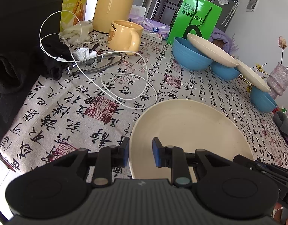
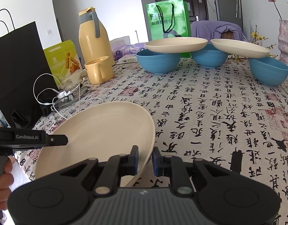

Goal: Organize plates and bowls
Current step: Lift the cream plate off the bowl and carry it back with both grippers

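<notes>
Now left gripper (image 1: 140, 152) straddles near-left rim of cream plate (image 1: 187, 131), pads slack. Right gripper (image 2: 145, 160) straddles near-right rim, grip unclear. Plate tilts over tablecloth (image 2: 209, 116). Far: blue bowls (image 2: 158, 61) propping two plates (image 2: 175, 45), likely awaiting sorting.

Between your jaws sits a plain cream plate (image 2: 98, 136), its inside faintly ringed. Under it, the tablecloth (image 2: 209, 116) is beige linen printed with black brush characters and dull red seal stamps. Ahead of your jaws, three bowls (image 2: 159, 61) are sky blue, and the two plates (image 2: 175, 45) resting on them are the same cream. Ahead and to the left you see a pale yellow mug (image 2: 98, 71), a matching yellow flask (image 2: 93, 37) with a grey handle, a white cable (image 1: 125, 86), and a bright green bag (image 2: 168, 18) with black cord handles.
</notes>
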A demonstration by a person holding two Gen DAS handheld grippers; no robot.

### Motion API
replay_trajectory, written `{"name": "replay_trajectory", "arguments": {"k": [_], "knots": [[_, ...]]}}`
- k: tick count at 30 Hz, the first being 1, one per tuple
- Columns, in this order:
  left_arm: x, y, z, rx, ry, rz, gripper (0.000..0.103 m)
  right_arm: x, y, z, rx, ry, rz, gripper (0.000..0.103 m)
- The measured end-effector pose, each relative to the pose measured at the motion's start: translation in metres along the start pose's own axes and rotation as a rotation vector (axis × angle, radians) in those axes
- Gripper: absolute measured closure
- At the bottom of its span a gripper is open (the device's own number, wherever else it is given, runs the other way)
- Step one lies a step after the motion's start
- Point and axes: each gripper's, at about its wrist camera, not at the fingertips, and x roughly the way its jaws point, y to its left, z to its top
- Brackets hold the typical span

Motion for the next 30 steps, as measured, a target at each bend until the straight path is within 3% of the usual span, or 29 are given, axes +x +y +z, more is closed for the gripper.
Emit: {"name": "replay_trajectory", "arguments": {"k": [10,13,16,21,30], "knots": [[0.003,0.000,0.000,0.020,-0.007,-0.013,0.077,0.012,-0.001,0.001,0.013,0.025,-0.009,0.083],[0.001,-0.002,-0.001,0.047,-0.024,-0.018,0.068,0.014,0.000,0.000,0.014,0.025,-0.011,0.081],[-0.005,-0.007,-0.002,0.087,-0.053,-0.014,0.055,0.011,0.001,0.000,0.014,0.017,-0.020,0.072],[-0.021,-0.013,-0.005,0.141,-0.140,0.021,0.023,-0.001,0.000,0.000,0.006,-0.018,-0.043,0.054],[-0.066,-0.035,-0.034,0.315,-0.313,0.027,0.001,-0.040,-0.001,-0.013,-0.033,-0.100,-0.097,0.043]]}}
